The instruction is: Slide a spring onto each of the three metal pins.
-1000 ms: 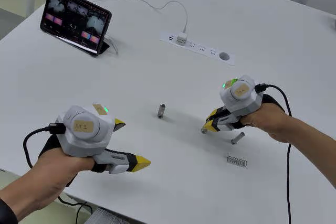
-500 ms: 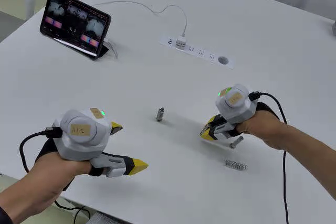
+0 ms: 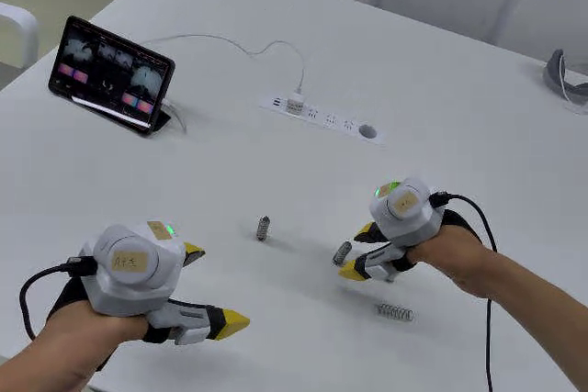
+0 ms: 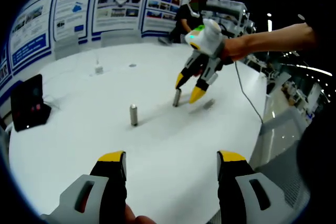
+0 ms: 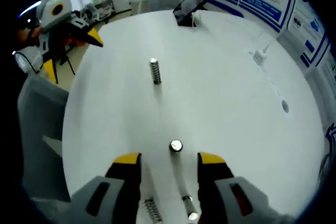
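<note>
A metal pin with a spring on it (image 3: 263,228) (image 4: 134,115) (image 5: 155,71) stands upright mid-table. A bare pin (image 3: 342,252) (image 4: 177,97) (image 5: 175,146) stands on the table at the tips of my right gripper (image 3: 358,252) (image 5: 169,159), whose jaws are open on either side of it. Another pin (image 5: 188,205) lies flat between those jaws, closer to the hand. A loose spring (image 3: 393,312) (image 5: 152,211) lies just beside that hand. My left gripper (image 3: 213,286) (image 4: 170,158) hovers open and empty at the near left.
A tablet (image 3: 110,75) stands propped at the far left. A white power strip (image 3: 317,115) with a plugged cable and a round cable hole (image 3: 368,131) lie beyond the pins. The table's near edge runs just under my left hand. Chairs stand past the far edge.
The head camera has shifted. My right gripper came down with the bare pin, which now stands upright on the table, and its jaws have spread apart. My left gripper stayed put.
</note>
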Motion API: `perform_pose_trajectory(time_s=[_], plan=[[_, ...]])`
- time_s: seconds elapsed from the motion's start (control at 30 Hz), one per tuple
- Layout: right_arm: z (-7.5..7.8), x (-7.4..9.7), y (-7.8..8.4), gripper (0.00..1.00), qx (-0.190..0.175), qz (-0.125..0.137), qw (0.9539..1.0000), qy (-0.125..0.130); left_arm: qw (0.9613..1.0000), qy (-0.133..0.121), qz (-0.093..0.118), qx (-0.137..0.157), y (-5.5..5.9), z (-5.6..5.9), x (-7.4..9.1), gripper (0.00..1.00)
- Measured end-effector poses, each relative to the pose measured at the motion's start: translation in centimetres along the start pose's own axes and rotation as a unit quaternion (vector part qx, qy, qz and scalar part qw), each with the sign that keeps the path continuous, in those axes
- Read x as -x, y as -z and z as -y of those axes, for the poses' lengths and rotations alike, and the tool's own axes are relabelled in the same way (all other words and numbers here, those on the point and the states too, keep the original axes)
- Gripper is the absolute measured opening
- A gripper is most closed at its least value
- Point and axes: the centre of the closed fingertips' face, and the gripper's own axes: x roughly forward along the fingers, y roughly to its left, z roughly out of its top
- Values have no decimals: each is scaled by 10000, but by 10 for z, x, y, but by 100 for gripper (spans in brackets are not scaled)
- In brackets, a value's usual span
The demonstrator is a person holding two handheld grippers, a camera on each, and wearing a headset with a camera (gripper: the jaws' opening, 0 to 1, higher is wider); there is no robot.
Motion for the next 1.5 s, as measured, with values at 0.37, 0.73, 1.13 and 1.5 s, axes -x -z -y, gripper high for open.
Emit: perform_pose_trajectory(time_s=[0.37,0.73,1.13,1.5], plan=[[-6,16,7,50,-265,226,9992,217,9998,140,19,-152,-7,9,-4,72],[-9,30,1,53,-572,554,9962,353,9996,183,29,-216,-10,11,-5,72],[-20,39,-2,57,-768,843,9926,426,9992,250,44,-306,-16,16,-9,73],[-29,48,-1,60,-983,1071,9880,519,9988,335,20,-363,-18,23,-14,73]])
